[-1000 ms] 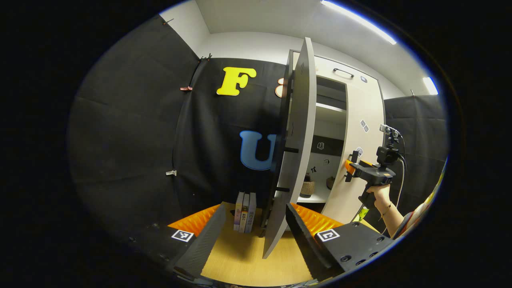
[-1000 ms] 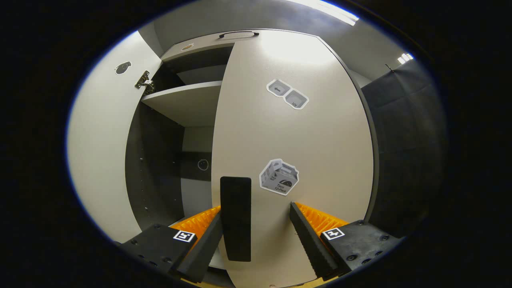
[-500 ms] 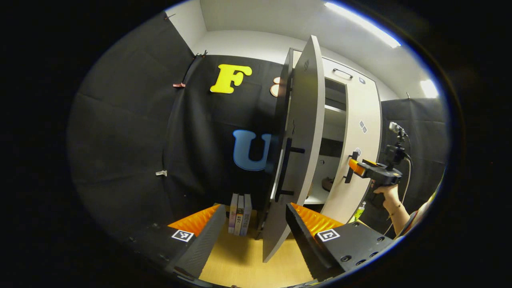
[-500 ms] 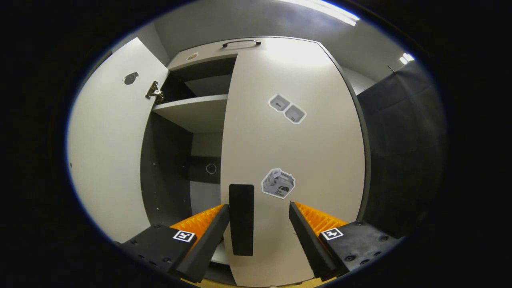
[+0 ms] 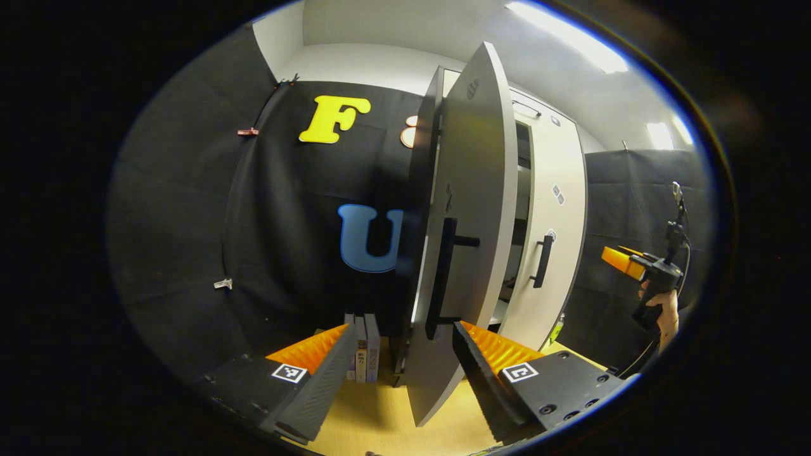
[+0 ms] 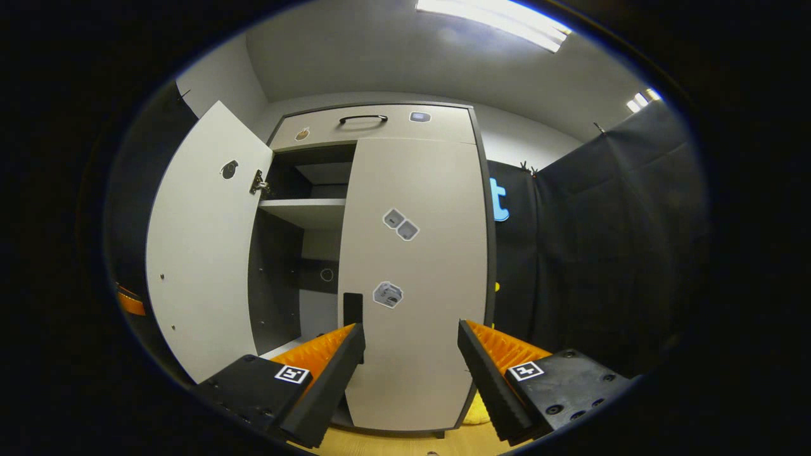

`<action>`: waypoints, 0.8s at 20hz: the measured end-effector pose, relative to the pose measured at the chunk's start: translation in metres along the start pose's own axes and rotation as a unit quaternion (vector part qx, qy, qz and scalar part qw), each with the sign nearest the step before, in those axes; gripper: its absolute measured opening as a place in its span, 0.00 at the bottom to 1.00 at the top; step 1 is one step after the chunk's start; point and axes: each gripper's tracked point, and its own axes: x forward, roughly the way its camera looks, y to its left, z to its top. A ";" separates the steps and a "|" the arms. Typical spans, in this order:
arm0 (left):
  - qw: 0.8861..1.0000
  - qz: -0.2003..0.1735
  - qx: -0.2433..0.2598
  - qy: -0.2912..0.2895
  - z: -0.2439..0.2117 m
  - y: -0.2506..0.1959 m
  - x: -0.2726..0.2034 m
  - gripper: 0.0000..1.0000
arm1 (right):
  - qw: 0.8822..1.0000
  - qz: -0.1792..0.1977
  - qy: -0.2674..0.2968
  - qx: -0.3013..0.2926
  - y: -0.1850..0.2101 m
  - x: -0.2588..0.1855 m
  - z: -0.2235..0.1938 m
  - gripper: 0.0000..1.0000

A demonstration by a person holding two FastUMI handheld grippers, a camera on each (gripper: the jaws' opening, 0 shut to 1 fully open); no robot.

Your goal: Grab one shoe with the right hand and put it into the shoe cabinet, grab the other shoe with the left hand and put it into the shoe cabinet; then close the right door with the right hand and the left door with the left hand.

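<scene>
The grey shoe cabinet point(image 6: 380, 126) has its right door point(image 6: 412, 272) flat shut, with a black handle point(image 6: 353, 307) on it. The left door point(image 5: 469, 240) stands partly swung out and carries a black bar handle point(image 5: 443, 272). My left gripper point(image 5: 403, 328) is open, and the lower part of the left door's outer face sits between its fingers. My right gripper point(image 6: 410, 327) is open with nothing in it, well back from the right door. It also shows far right in the left gripper view point(image 5: 633, 266), in a hand point(image 5: 662, 310). The cabinet hides the shoes.
Several books point(image 5: 361, 348) stand on the wooden surface point(image 5: 380, 411) left of the cabinet. A top drawer point(image 6: 418, 120) sits above the doors, and a shelf point(image 6: 304, 209) shows in the gap. Something yellow point(image 6: 475, 415) lies at the cabinet's right foot.
The right gripper has pulled back from the right door, which now sits shut. The left door has swung further toward the cabinet, with the left gripper following it.
</scene>
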 end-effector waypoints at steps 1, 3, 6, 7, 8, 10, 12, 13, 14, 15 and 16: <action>1.000 -0.006 0.007 -0.003 0.003 0.000 0.002 0.95 | 1.000 -0.001 0.005 -0.002 -0.003 -0.010 0.000 0.98; 1.000 -0.013 0.024 -0.008 0.008 0.001 0.010 0.95 | 1.000 0.002 0.017 -0.006 -0.009 -0.030 -0.003 0.98; 0.998 -0.039 0.051 -0.013 0.016 -0.009 0.029 0.95 | 0.999 0.026 0.025 -0.016 -0.009 -0.063 -0.002 0.98; 0.998 -0.037 0.057 -0.015 0.018 -0.007 0.032 0.95 | 0.999 0.037 0.028 -0.014 -0.006 -0.072 -0.003 0.97; 0.997 -0.035 0.062 -0.017 0.019 -0.006 0.036 0.95 | 0.998 0.044 0.030 -0.014 -0.005 -0.078 -0.003 0.98; 0.997 -0.041 0.064 -0.022 0.021 -0.010 0.043 0.95 | 0.998 0.047 0.032 -0.015 -0.007 -0.089 -0.003 0.98; 0.997 -0.053 0.056 -0.025 0.024 -0.014 0.047 0.94 | 0.998 0.045 0.034 -0.014 -0.011 -0.095 -0.002 0.98; 0.997 -0.059 0.049 -0.024 0.023 -0.015 0.047 0.93 | 0.998 0.045 0.034 -0.012 -0.012 -0.097 -0.001 0.98; 0.997 -0.065 0.044 -0.023 0.024 -0.017 0.047 0.93 | 0.998 0.045 0.035 -0.008 -0.013 -0.098 0.000 0.98; 0.996 -0.072 0.044 -0.022 0.024 -0.021 0.047 0.93 | 0.998 0.045 0.035 -0.005 -0.014 -0.099 0.000 0.98; 0.996 -0.076 0.047 -0.020 0.024 -0.024 0.048 0.94 | 0.998 0.043 0.036 -0.003 -0.016 -0.100 0.000 0.98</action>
